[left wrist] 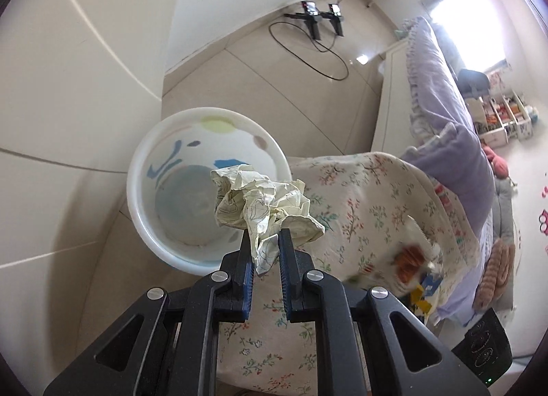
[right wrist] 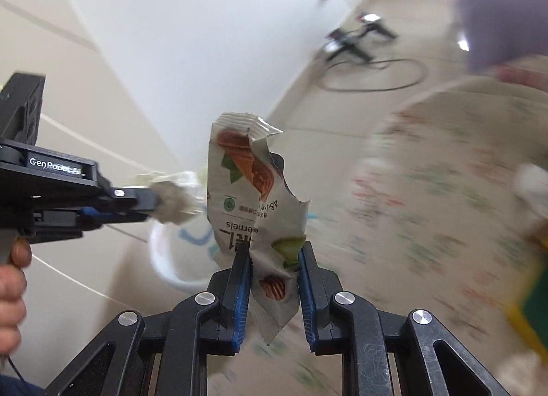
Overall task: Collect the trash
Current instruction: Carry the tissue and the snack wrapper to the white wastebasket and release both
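Note:
My left gripper (left wrist: 265, 242) is shut on a crumpled pale-yellow paper ball (left wrist: 263, 204) and holds it above the right rim of a white bin (left wrist: 144, 156) with blue and yellow marks inside. The bin looks empty. My right gripper (right wrist: 274, 252) is shut on a torn grey snack wrapper (right wrist: 250, 183) with almond pictures, held upright. In the right wrist view the left gripper (right wrist: 150, 204) comes in from the left with the paper ball (right wrist: 174, 206), over the blurred bin (right wrist: 164, 259).
A floral cloth (left wrist: 359, 197) covers the surface to the right of the bin, with several more wrappers (left wrist: 411, 262) on it. A bed with purple bedding (left wrist: 445, 104) lies beyond. Black stands and a cable (left wrist: 318, 19) sit on the tiled floor.

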